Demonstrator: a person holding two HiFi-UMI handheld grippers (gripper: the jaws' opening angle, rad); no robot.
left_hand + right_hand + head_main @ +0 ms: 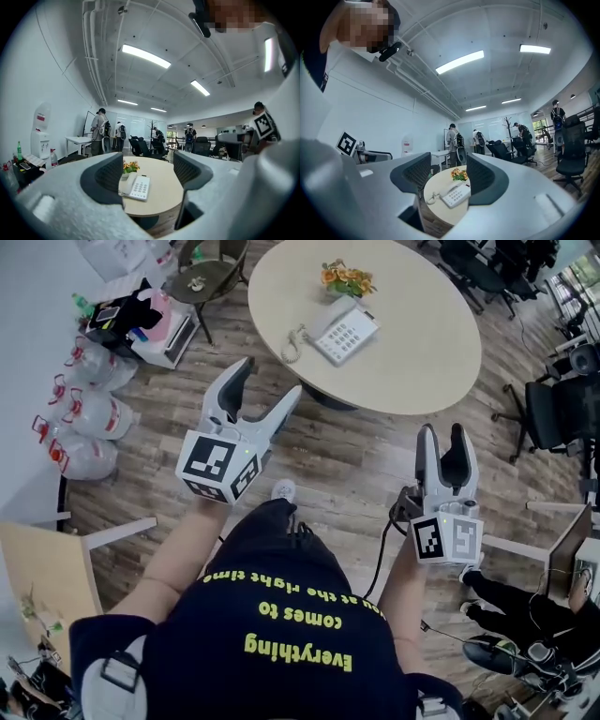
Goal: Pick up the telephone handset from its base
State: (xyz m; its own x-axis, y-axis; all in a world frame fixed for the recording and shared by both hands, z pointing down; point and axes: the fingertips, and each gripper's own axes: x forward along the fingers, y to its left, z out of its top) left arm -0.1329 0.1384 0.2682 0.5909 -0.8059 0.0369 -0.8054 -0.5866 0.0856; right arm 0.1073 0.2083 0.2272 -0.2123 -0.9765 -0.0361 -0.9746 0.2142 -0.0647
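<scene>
A white telephone [345, 334] sits on a round beige table [422, 343] at the far side, its handset [328, 324] resting on the base and a coiled cord [293, 341] trailing off to the left. My left gripper [270, 381] is open, with nothing between its fingers, well short of the table. My right gripper [442, 435] is also open and empty, farther back on the right. The left gripper view frames the telephone [138, 187] between the open jaws of that gripper [147, 173]. In the right gripper view the telephone [455, 194] likewise shows beyond the gripper [449, 176].
A small pot of orange flowers [347, 277] stands just behind the phone. Large water bottles [84, 418] line the left wall, a chair [211, 277] stands at the table's far left, and a black office chair [553, 413] at the right. People [101, 131] stand far across the room.
</scene>
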